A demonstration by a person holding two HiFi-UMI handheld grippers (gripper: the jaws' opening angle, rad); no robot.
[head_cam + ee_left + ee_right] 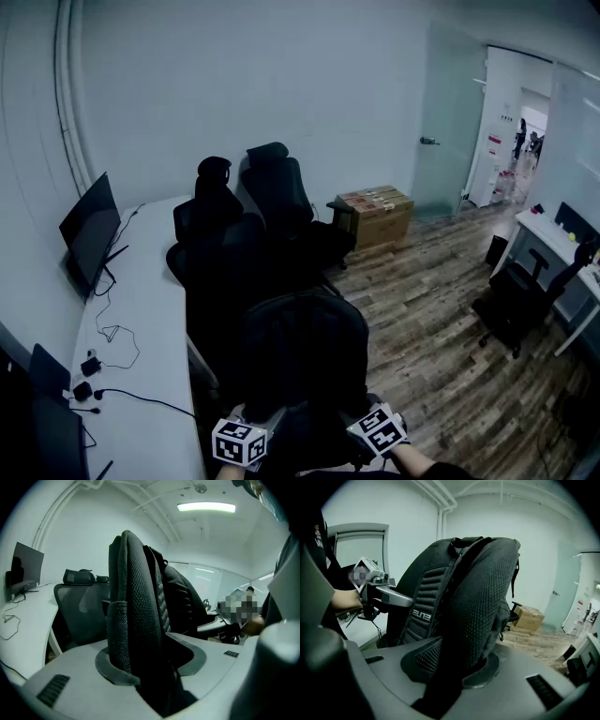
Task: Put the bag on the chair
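A black backpack [302, 361] stands upright low in the head view, held between my two grippers. My left gripper [251, 433] is shut on a padded mesh shoulder strap [121, 634] of the bag. In the left gripper view the gripper [149, 667] has that strap running up between its jaws. My right gripper [371, 427] is shut on the bag's other padded mesh strap [480, 616], seen pinched in the right gripper view [451, 670]. Black office chairs [223, 258] stand just beyond the bag. The bag's underside is hidden.
A long white desk [141, 309] with a monitor [92, 230] and cables runs along the left. A cardboard box [378, 214] sits on the wood floor at the back. Another chair [514, 305] and desk stand at the right, near an open doorway [511, 131].
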